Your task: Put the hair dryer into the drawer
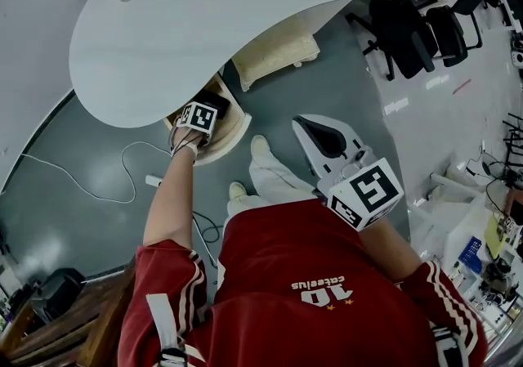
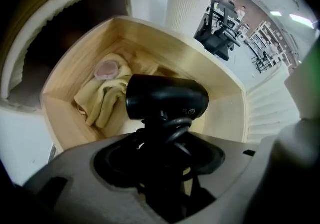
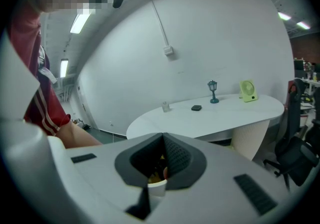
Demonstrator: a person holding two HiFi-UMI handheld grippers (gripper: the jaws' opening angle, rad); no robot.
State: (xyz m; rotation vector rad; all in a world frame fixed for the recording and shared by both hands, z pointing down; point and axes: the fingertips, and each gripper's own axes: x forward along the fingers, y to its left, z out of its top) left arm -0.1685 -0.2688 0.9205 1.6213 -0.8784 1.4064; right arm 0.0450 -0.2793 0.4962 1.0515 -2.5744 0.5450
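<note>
The black hair dryer [image 2: 166, 99] hangs head down inside the open wooden drawer [image 2: 220, 73], just above its floor. Its handle, with the cord wound round it, runs up between the jaws of my left gripper [image 2: 162, 140], which is shut on it. In the head view the left gripper [image 1: 198, 118] points straight down into the drawer [image 1: 235, 132] under the white table's edge, and the dryer [image 1: 216, 104] shows as a dark patch beside the marker cube. My right gripper [image 1: 304, 124] is held out in front of the person's waist, jaws together and nothing in them, aimed towards the table [image 3: 161, 140].
A yellow cloth [image 2: 105, 99] with a pink thing [image 2: 106, 69] on it lies in the drawer's left half. The curved white table [image 1: 245, 14] overhangs the drawer, with a ribbed cream base [image 1: 278, 51] behind it. Black office chairs [image 1: 417, 18] stand to the right and a white cable [image 1: 98, 185] lies on the floor.
</note>
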